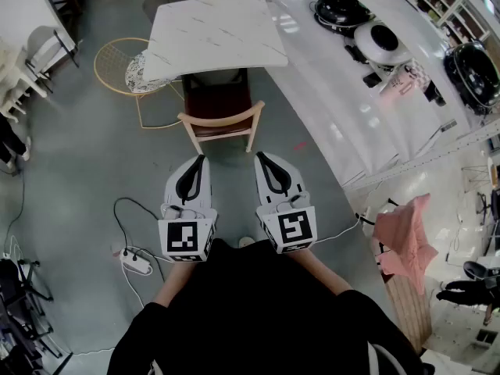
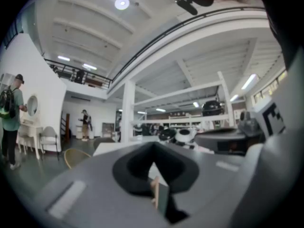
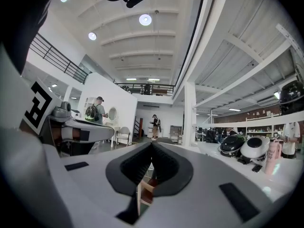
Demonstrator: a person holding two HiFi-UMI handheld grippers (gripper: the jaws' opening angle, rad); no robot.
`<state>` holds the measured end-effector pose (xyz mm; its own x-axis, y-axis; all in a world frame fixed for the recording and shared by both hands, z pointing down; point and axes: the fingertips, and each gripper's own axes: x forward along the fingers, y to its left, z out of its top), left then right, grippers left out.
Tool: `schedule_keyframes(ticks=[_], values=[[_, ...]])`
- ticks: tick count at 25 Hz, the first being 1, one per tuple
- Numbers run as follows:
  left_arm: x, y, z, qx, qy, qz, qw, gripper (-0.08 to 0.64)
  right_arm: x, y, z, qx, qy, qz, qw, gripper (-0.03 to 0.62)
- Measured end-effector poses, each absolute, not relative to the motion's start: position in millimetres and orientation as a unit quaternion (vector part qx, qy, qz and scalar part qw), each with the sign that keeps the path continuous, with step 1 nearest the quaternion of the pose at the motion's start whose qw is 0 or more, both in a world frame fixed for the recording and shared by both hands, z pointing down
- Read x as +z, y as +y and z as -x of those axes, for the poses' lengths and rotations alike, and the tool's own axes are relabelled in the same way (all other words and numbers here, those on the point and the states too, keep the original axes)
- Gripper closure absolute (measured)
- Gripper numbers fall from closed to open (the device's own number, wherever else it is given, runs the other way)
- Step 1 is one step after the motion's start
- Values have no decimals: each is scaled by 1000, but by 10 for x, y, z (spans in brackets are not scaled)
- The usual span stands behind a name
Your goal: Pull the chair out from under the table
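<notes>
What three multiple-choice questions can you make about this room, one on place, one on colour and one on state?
1. Where is the wooden chair?
A lying on its side
B pushed in under the table
C lifted into the air

2. What colour is the wire chair?
A blue
B black
C yellow

3. How are the left tongs and right tongs?
A both shut and empty
B both clamped on the wooden chair
C both wide open

Answers:
1 B, its seat sits partly beneath the tabletop.
2 C, its frame is yellow.
3 A, each pair's jaws meet, short of the wooden chair.
</notes>
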<state>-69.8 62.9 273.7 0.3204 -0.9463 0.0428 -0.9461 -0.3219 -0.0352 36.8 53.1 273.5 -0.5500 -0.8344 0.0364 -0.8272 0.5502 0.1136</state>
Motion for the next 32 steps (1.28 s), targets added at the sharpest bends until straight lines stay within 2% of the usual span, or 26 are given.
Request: schedule_keyframes(ticks=[20,32], values=[[2927,527,496,-33,603,797,1,554,2968,326,-643,-34,-894,-445,44,569],[3345,-593,893,-49,591,805,-8,554,3262,-761,-248,-65,-897,-432,63,569]])
